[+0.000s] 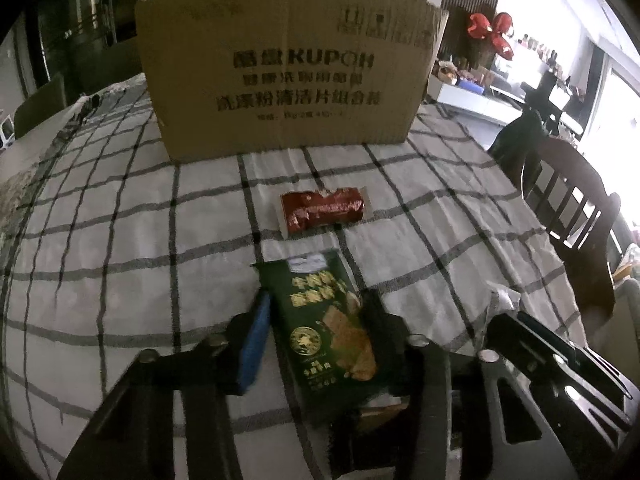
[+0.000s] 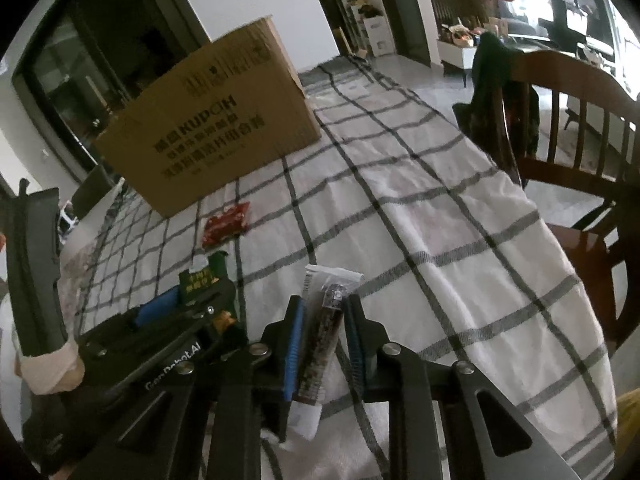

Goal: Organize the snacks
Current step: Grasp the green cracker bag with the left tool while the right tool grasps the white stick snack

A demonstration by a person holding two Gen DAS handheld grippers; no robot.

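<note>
on the left, a green cracker packet [image 1: 332,320] is held between the fingers of the left gripper [image 1: 316,336], lifted a little above the checked tablecloth [image 1: 120,240]; the jaws are closed partway onto it. beyond it a red snack packet [image 1: 325,210] is left lying on the cloth, in front of the cardboard box [image 1: 288,80], untouched. to the right, a dark snack stick in clear wrap [image 2: 326,328] is gripped by the right gripper [image 2: 324,340], jaws narrowed around it. whether anything is already in the box cannot be told, since its inside is hidden. the work is judged underway: two snacks picked up but not yet put away, one still to be collected.
</note>
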